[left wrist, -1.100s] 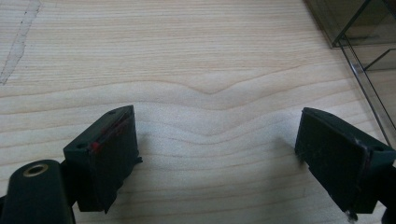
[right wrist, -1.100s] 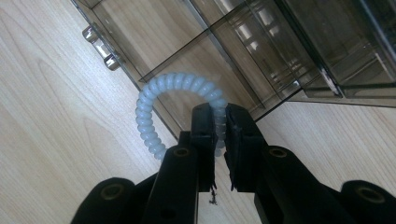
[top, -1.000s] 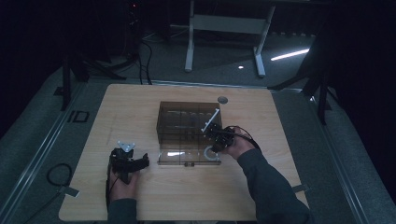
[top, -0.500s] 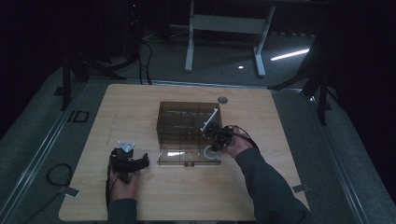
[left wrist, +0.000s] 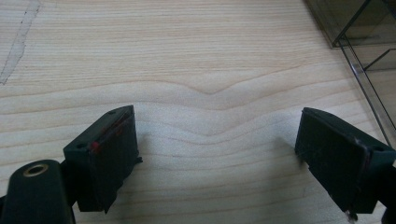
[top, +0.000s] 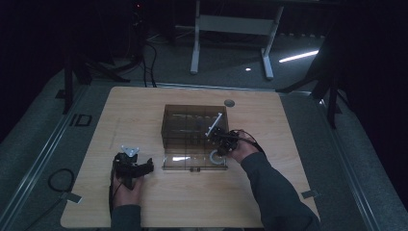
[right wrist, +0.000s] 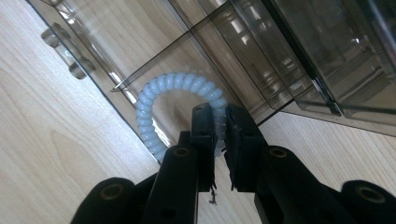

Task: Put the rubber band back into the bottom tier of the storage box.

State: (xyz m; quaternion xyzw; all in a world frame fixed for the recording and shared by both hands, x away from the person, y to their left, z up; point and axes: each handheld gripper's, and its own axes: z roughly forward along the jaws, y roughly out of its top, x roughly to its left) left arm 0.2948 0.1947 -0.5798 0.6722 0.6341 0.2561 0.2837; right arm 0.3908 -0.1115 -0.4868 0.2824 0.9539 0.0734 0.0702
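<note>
We see a pale blue-white spiral coil ring (right wrist: 175, 91), ribbed like a telephone cord and bent into a loop, clamped between the narrow jaws of the right gripper (right wrist: 219, 135); the jaws are clenched on the coil's right-hand side. The ring sits at the open front tray of the smoky transparent organiser box (top: 192, 126), in its right-hand compartment, close above the tray floor; we cannot tell whether it touches. In the high view the ring (top: 217, 158) shows as a small pale loop just beside the right gripper (top: 222, 142).

The left gripper (left wrist: 219, 154) rests on bare wood with its jaws released and spread wide, nothing between them; the box's front corner lies at the upper right of its view. In the high view the left gripper (top: 130, 166) is well apart from the box. The wooden table (top: 144, 106) has free room left, right and in front of the box. Beside the table's left edge, floor lettering reads "ID" (top: 80, 120)
</note>
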